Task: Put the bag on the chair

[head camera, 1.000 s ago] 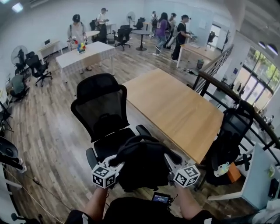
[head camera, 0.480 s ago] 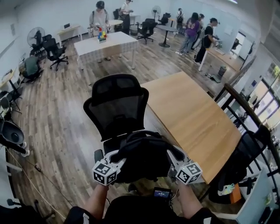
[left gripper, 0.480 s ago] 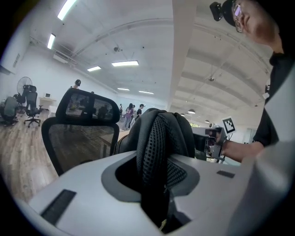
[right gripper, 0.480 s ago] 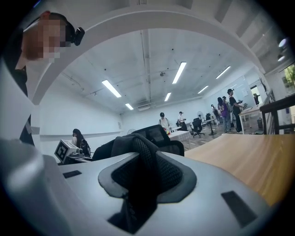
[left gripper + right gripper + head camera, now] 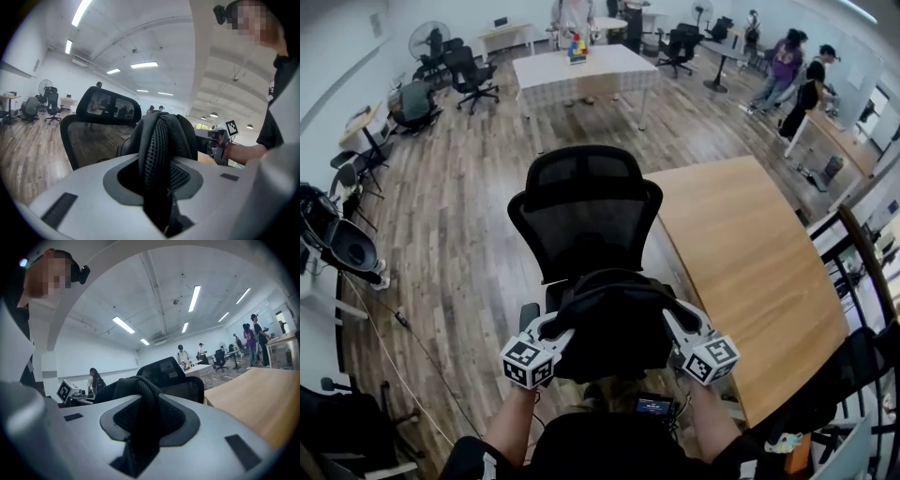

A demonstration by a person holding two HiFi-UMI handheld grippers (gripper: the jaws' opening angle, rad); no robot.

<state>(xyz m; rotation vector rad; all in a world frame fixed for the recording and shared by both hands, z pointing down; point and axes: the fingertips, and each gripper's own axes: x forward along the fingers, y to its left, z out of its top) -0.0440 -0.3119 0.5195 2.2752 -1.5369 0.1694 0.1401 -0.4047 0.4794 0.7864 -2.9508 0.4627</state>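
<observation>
A black backpack (image 5: 611, 328) hangs in the air between my two grippers, just in front of and over the seat of a black mesh office chair (image 5: 586, 216). My left gripper (image 5: 555, 331) is shut on the bag's left padded mesh strap (image 5: 157, 159). On the other side my right gripper (image 5: 675, 323) is shut on the right strap (image 5: 143, 416). The chair's backrest (image 5: 93, 140) faces me, and the bag hides most of the seat. In both gripper views the strap fills the gap between the jaws.
A long wooden table (image 5: 741, 272) stands right beside the chair. A black railing (image 5: 862, 272) runs at the far right. Further back are a white table (image 5: 586, 70), other office chairs (image 5: 469, 70) and several people (image 5: 802, 80). Wooden floor (image 5: 459, 253) lies left of the chair.
The bag and both grippers have stayed together in front of me while the chair has come closer and more centred under the bag. My view has tipped further down.
</observation>
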